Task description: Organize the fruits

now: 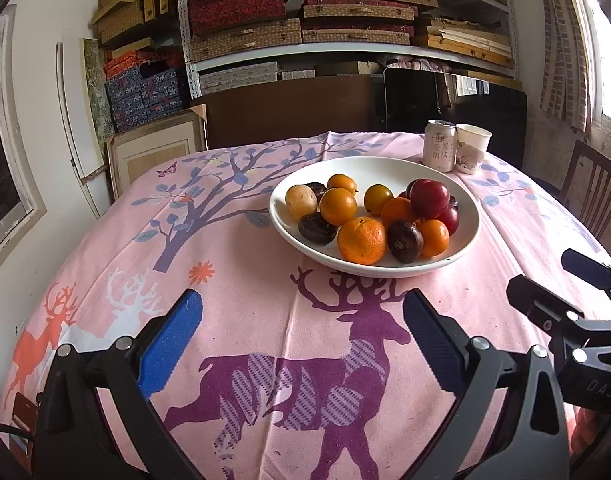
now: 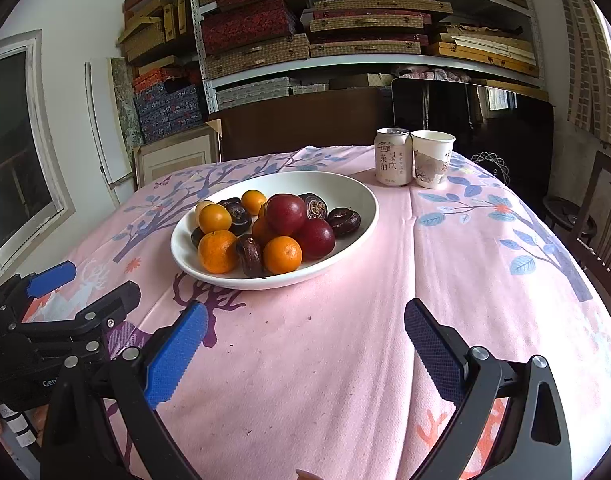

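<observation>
Covering the whole table, a pink tablecloth (image 1: 105,208) printed with deer and branches is the biggest thing in both views, and on it stands a white bowl (image 1: 471,216) that holds all the fruit in sight. Heaped together in that bowl are red plums (image 2: 286,213), mandarins (image 1: 361,240), smaller yellow-orange fruits (image 1: 338,206), one pale tan fruit (image 1: 301,201) and several dark wrinkled fruits (image 1: 404,240), mixed rather than grouped by kind. This fits either fruit already gathered into the bowl or a mixed heap waiting to be sorted, and the pictures do not settle which. Behind the bowl, a drink can (image 2: 393,156) and a paper cup (image 2: 432,158) stand touching each other, well apart from the fruit. Both tools hover low over the cloth on the near side of the bowl: the left gripper (image 1: 303,322) has its blue pads spread wide with nothing between them, and the right gripper (image 2: 305,328) is equally wide and empty. Any pick from the pile would go best from the top or the near rim, closing on one round fruit across its widest part, gently on the plums, so that neighbours do not roll and the shallow bowl does not slide.
</observation>
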